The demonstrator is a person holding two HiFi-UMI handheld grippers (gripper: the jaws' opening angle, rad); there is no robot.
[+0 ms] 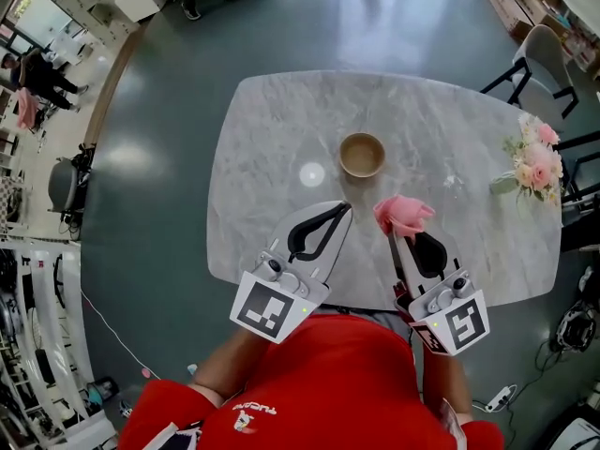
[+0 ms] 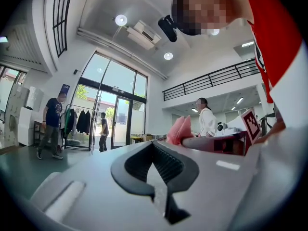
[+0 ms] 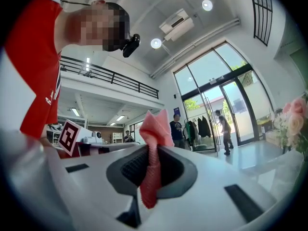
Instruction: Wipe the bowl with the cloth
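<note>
The pink cloth [image 1: 404, 214], soft and floppy, bunches out of the right gripper's [image 1: 394, 235] clamped jaws above the table's [image 1: 272, 129] near edge, while the small bowl [image 1: 362, 154] mid-table, probably light and skid-prone, looks best steadied at its rim by the closed, empty left gripper [image 1: 345, 207].

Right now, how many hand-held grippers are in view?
2. The left hand-held gripper is shut and empty, short of the bowl; the right hand-held gripper, beside it, is shut on the pink cloth.
</note>
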